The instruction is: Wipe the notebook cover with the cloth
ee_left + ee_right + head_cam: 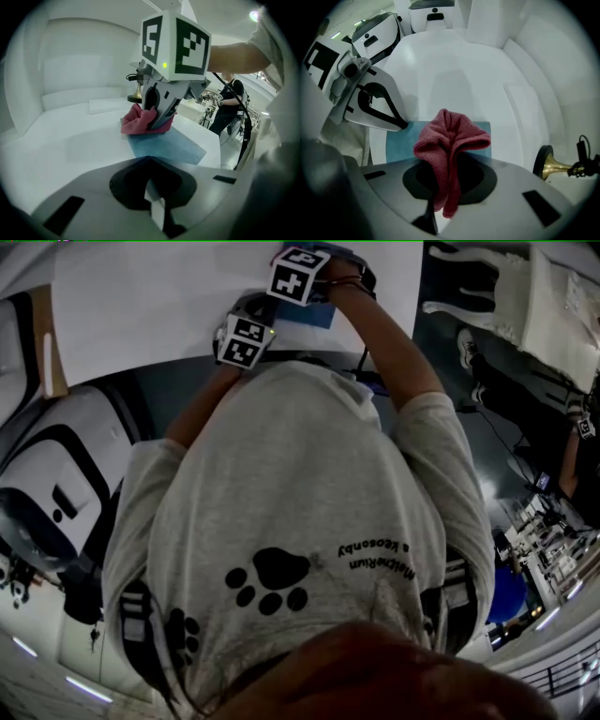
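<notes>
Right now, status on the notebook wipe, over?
Right gripper shut on red cloth, pressed on blue notebook. Left gripper looks shut on notebook's corner. Brass piece stands apart, nothing blocking.

Notebook (pixel 398 143) lies flat on desk (pixel 454 70). Cloth (pixel 451 138) sits on notebook, clamped in right tool (pixel 153 123). Left tool (pixel 402 125) stands at one notebook corner.

Grey T-shirt (pixel 309 465), black paw prints (pixel 272 579), seemingly short-sleeved.

White table (pixel 454 70), blue notebook (pixel 398 143) lying flat on it, brass object (pixel 555 166) beside
</notes>
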Available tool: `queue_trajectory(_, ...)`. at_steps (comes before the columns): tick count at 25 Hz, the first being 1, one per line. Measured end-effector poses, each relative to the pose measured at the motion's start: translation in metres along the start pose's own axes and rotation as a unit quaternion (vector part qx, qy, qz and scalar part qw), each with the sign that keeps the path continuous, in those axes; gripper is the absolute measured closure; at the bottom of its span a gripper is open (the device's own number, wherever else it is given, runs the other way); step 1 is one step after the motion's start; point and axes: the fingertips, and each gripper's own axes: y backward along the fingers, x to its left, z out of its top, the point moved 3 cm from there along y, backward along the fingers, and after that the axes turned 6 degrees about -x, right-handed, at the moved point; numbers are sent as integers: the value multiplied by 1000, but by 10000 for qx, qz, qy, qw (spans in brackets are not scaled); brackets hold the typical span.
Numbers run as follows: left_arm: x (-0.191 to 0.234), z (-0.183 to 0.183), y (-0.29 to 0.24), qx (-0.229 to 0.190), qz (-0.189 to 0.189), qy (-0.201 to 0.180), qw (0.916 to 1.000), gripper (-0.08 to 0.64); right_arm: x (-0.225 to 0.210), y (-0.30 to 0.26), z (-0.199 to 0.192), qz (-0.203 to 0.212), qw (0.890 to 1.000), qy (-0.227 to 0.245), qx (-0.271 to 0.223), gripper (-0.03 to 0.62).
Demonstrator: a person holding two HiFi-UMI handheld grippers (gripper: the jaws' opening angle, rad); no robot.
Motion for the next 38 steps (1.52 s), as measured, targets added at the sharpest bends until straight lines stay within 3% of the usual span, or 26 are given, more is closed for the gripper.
queue_trajectory(8, -4, 5, -12, 13, -3, -24, 10000, 548, -7, 2, -47, 42, 9993, -361, 73, 522)
queue_trajectory(19, -4, 4, -9, -13, 36, -58, 10000, 548, 0, 9, -105, -68, 9923, -1238, 39, 522)
queue_trajectory(26, -4, 3, -10, -23, 50, -31, 10000, 548, 5, 6, -127, -241, 9856, -1659, -228, 522)
queue_trajectory(32, -4, 1, -7, -37, 123, 140, 9998, 549, 3, 8, -138, -377, 9747, -2160, -429, 522)
queue_trajectory(38, 0, -7, 2, 9, 193, 340, 9992, 548, 3, 21, -150, -292, 9490, -3007, -903, 522)
